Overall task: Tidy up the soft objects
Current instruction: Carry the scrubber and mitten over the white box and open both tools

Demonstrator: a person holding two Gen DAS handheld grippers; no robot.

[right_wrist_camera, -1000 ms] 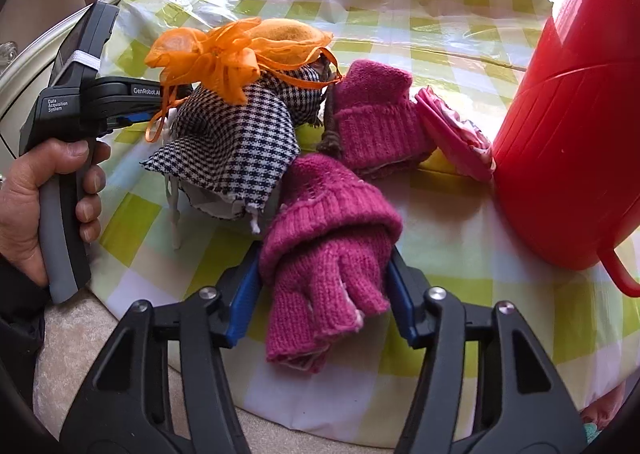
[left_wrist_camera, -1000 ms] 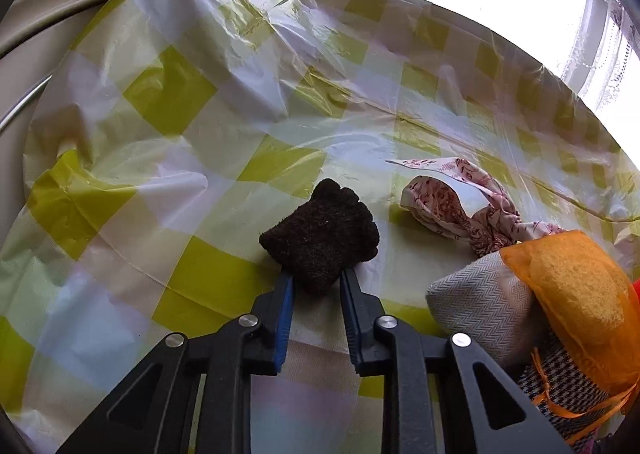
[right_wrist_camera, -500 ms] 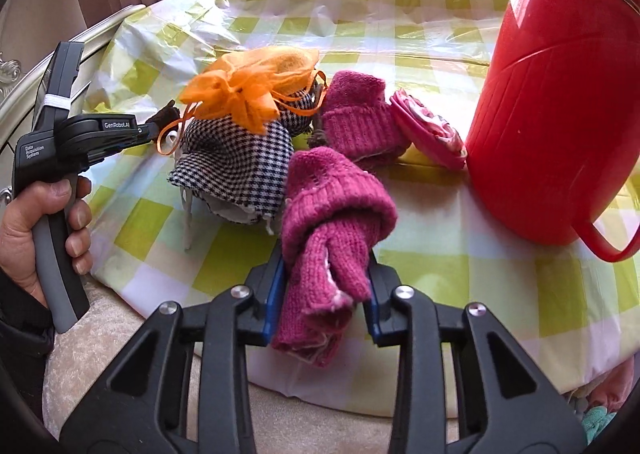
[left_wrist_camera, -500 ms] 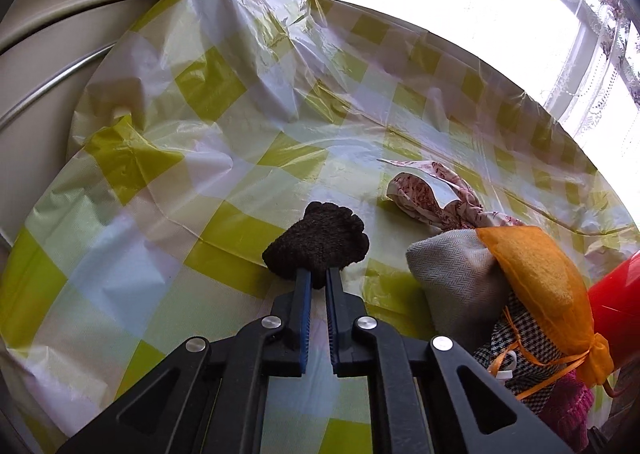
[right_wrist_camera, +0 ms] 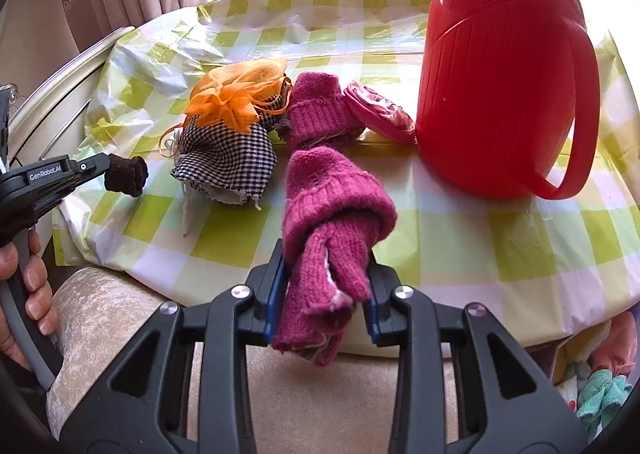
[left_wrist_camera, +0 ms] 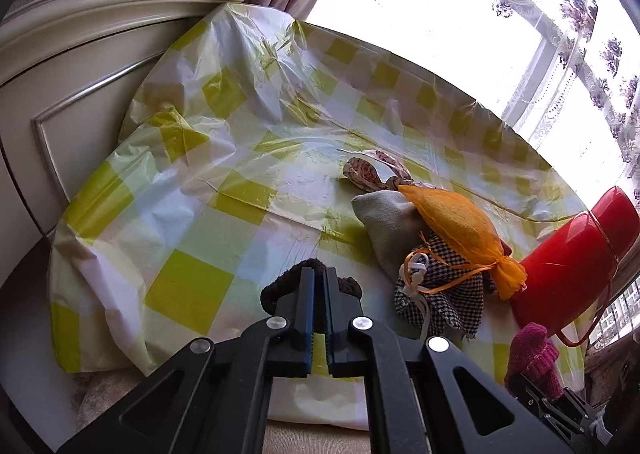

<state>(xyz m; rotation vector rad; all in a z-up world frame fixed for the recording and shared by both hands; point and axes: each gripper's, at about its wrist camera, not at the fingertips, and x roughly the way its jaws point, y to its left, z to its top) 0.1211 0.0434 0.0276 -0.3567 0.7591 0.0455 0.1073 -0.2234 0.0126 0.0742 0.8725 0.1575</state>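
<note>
The fingers of the left gripper are clenched on a small dark knitted piece, which hangs from their tips clear of the table; in the left wrist view the fingers cover most of it, so only its edges show. The fingers of the right gripper are grasping a magenta knitted glove, squeezed between the pads with its lower end hanging past the table's edge; in the left wrist view only its top shows at the lower right.

On the checked plastic tablecloth lies a pile: an orange mesh pouch rests on a black-and-white checked cloth, with a grey cloth bundle beneath and a patterned pink cloth behind, partly hidden. What the pouch holds is hard to make out. A second magenta glove lies just beside the pile, and a flat pink round item touches the red jug, whose top is cut off. A person's hand grips the left handle, half out of frame. Pastel cloths show at the lower right, cut off.
</note>
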